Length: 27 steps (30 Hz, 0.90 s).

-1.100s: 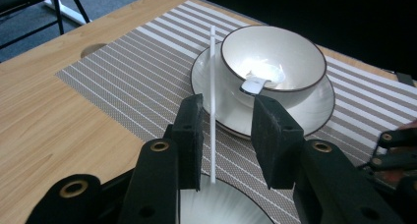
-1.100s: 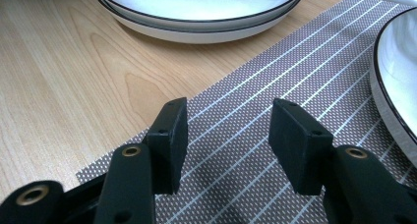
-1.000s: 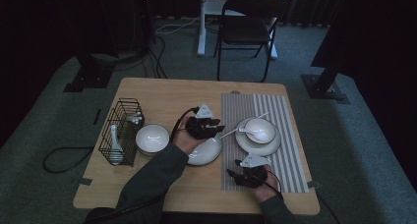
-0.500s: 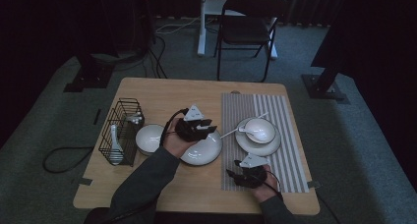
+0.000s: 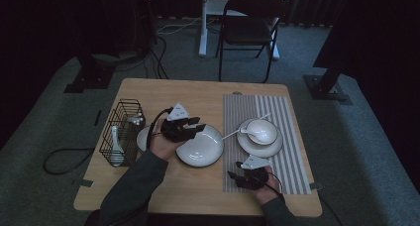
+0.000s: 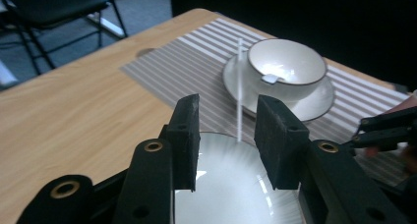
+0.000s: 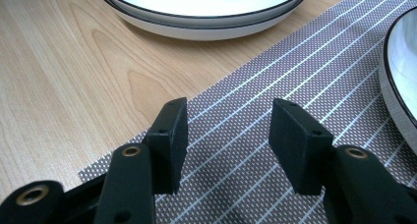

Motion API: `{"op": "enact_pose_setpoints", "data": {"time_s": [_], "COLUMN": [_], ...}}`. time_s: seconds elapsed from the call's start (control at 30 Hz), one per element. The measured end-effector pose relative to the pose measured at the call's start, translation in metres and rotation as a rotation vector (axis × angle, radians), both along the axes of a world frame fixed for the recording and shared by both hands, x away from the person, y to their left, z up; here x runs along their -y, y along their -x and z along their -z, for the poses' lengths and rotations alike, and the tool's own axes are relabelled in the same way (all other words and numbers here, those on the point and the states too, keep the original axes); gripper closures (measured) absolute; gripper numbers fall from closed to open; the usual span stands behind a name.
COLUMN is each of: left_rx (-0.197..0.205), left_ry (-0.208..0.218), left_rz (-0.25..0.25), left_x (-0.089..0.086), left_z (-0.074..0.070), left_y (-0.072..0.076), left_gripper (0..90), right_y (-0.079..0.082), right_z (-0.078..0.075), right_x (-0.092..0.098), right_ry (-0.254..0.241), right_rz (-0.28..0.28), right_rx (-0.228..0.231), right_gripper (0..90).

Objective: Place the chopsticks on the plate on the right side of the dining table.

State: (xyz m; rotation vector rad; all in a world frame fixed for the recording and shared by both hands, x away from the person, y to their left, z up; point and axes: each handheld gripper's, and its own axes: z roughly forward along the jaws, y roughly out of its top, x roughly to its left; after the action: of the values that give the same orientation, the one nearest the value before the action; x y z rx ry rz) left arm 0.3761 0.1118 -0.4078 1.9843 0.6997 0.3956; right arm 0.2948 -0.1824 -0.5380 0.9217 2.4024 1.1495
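Centrally in the high view, the left gripper point(image 5: 190, 129) is held over the left rim of the plate point(image 5: 200, 147); its jaws have just been opening and are seen parted with nothing between them in the left gripper view point(image 6: 228, 135). Lower right, the right gripper point(image 5: 246, 176) is rested on the mat point(image 5: 277, 132), jaws apart and empty. Right of the plate, a bowl point(image 5: 261, 131) with a spoon point(image 5: 237, 132) is set on a saucer point(image 5: 257, 146). At centre left a rack point(image 5: 121, 132) is seen.

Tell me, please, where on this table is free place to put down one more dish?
Bare wood lies along the far edge of the table, behind the wire basket and the shallow plate, and along the near edge. The striped placemat is free at its far end; its middle is crowded by the bowl on its saucer.
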Motion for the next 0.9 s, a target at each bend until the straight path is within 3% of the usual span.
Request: {"op": "enact_pose_setpoints", "data": {"time_s": [0.33, 0.67, 0.9], "left_rx": [0.016, 0.045, 0.075], "left_ry": [0.017, -0.010, -0.002], "left_rz": [-0.024, -0.033, -0.043], "left_x": [-0.022, -0.036, -0.044], "left_z": [-0.014, -0.029, -0.042], "left_y": [0.008, 0.012, 0.015], "left_gripper": [61.8, 60.8, 60.8], "right_y": [0.000, 0.000, 0.000], "right_z": [0.000, 0.001, 0.001], "right_x": [-0.001, -0.002, -0.002], "right_ry": [0.004, 0.007, 0.007], "right_rz": [-0.004, -0.005, -0.006], "right_rx": [0.000, -0.002, -0.003], "right_gripper": [48.8, 48.7, 48.7]}}
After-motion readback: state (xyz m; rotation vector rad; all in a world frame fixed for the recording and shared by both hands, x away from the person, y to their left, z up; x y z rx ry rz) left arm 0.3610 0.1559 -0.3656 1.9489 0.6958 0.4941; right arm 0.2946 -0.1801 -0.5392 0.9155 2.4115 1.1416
